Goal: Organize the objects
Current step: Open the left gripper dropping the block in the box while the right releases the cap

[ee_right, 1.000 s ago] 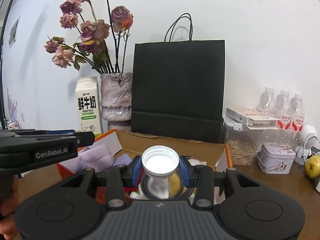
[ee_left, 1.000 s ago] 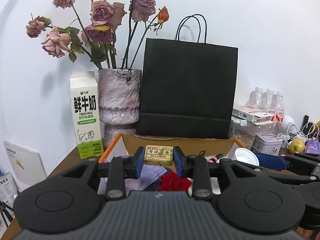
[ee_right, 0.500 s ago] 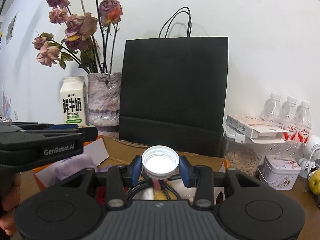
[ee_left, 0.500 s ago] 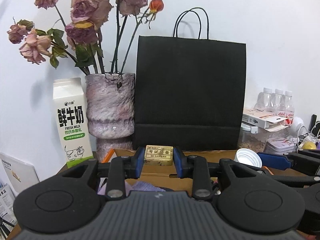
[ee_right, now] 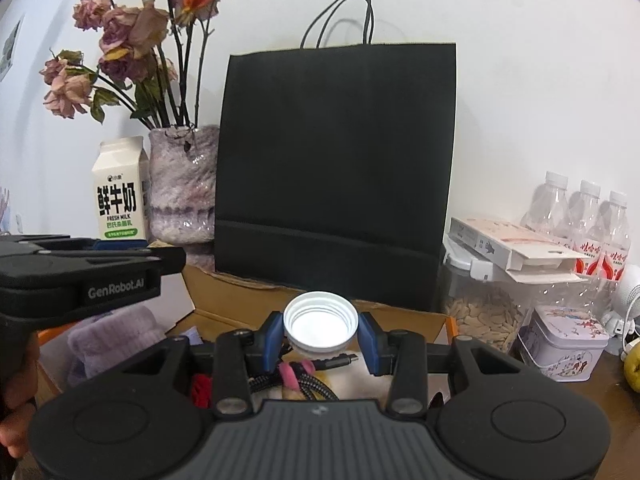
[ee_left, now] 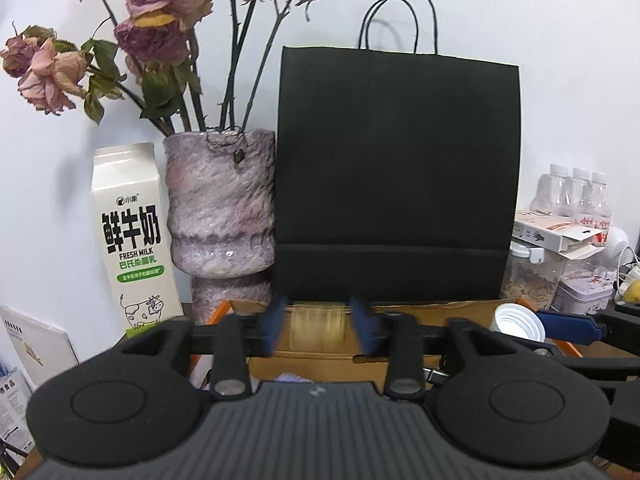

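My left gripper (ee_left: 319, 322) hovers over the far edge of the open cardboard box (ee_left: 420, 308). Its jaws are opening. A small yellow block (ee_left: 316, 330) shows blurred between the blue pads (ee_left: 276, 320), with a gap on each side. My right gripper (ee_right: 320, 332) is shut on a white screw cap (ee_right: 320, 326), open side facing me, above the box's far part. In the left wrist view the cap (ee_left: 519, 322) appears at the right.
A black paper bag (ee_left: 396, 176) stands right behind the box, with a vase of dried roses (ee_left: 220, 216) and a milk carton (ee_left: 132, 240) to its left. A seed jar (ee_right: 484, 312), a tin (ee_right: 568, 340) and water bottles (ee_right: 580, 220) crowd the right. Cables (ee_right: 312, 376) and purple cloth (ee_right: 112, 340) lie in the box.
Both grippers have moved forward over the box toward the black bag. The left jaws have parted and the yellow block, clamped before, is now blurred and loose. The cap stays gripped.
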Tool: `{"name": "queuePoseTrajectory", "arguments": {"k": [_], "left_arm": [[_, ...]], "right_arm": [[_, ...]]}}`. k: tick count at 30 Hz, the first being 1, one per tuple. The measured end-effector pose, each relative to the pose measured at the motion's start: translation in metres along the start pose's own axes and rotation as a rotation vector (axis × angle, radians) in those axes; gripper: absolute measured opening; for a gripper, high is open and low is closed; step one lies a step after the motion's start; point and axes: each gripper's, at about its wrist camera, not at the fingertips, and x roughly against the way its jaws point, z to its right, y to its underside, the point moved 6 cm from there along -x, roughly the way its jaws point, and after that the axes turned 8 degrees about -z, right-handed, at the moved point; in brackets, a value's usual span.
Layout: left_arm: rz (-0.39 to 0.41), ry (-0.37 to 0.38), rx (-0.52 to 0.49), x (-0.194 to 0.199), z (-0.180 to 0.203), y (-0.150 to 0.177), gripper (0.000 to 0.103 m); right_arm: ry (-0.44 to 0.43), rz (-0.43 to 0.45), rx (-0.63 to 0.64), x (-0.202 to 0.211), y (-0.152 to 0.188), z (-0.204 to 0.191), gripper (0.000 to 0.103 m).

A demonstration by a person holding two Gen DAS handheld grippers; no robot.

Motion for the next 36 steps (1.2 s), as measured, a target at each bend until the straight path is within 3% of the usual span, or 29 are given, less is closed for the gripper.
{"name": "queuePoseTrajectory", "arguments": {"k": [1, 2, 3, 4, 23, 36], "left_arm": [[0.008, -0.005, 0.006, 0.001, -0.001, 0.0, 0.084], [0.028, -0.015, 0.01, 0.004, -0.002, -0.001, 0.1], [0.046, -0.028, 0.008, 0.006, -0.003, -0.001, 0.103], [0.06, -0.041, 0.003, 0.008, -0.004, -0.002, 0.103], [0.046, -0.065, 0.001, 0.014, -0.011, -0.002, 0.103], [0.023, -0.06, -0.001, 0.05, -0.018, 0.012, 0.103]], "right_arm": [[0.002, -0.005, -0.002, -0.001, 0.001, 0.001, 0.045], [0.006, -0.011, -0.006, -0.002, 0.001, 0.002, 0.069], [0.013, -0.015, -0.013, -0.003, 0.002, 0.004, 0.098], [0.024, -0.014, -0.016, -0.003, 0.003, 0.005, 0.103], [0.044, -0.009, 0.0, 0.005, 0.001, 0.004, 0.103], [0.025, 0.009, 0.013, 0.041, 0.007, -0.007, 0.103]]}}
